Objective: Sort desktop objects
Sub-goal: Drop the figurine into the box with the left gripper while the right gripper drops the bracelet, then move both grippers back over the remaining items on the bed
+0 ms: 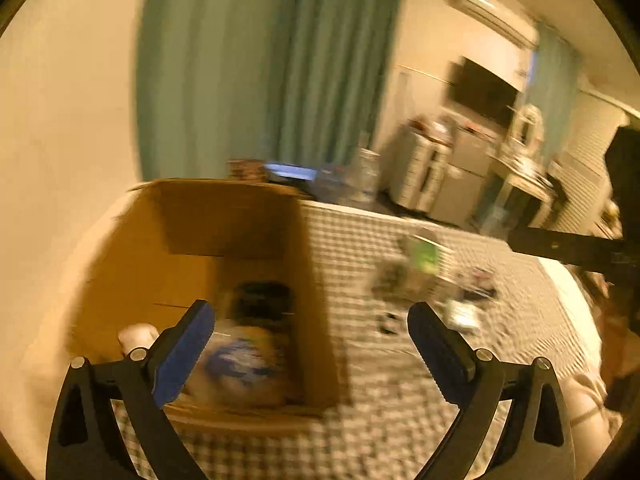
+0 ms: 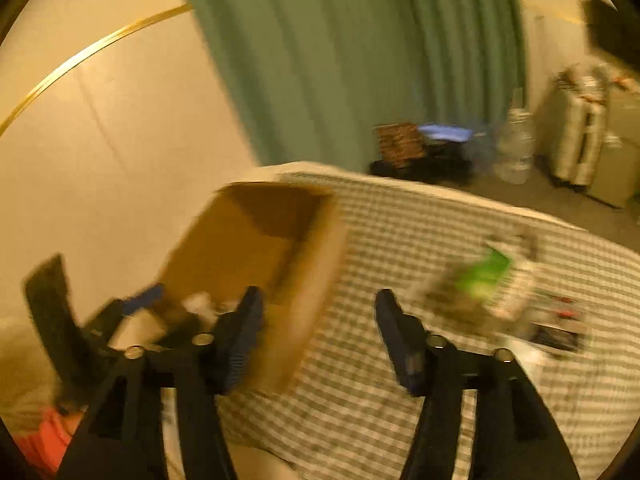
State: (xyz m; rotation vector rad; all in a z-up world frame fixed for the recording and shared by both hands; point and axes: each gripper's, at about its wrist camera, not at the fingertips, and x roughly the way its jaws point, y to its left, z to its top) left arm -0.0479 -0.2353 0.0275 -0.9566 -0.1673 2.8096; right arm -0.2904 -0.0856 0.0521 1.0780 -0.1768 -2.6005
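Nearest the lens, the left gripper (image 1: 310, 322) hangs with its jaws spread wide and nothing between them, above the near rim of a cardboard box (image 1: 132, 264) holding a blue-and-white pouch (image 1: 240, 364) and a dark jar (image 1: 264, 300) – both blurred. Beside it the right gripper (image 2: 318, 320) is also released and empty, over the checked cloth (image 2: 360, 400); a green packet (image 2: 484, 272) lies among other clutter well apart from the box

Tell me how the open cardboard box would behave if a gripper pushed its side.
The cardboard box looks thin-walled and lightly loaded, so it would probably slide over the checked cloth rather than resist. Its tall, open walls might flex or tip if pushed near the rim.
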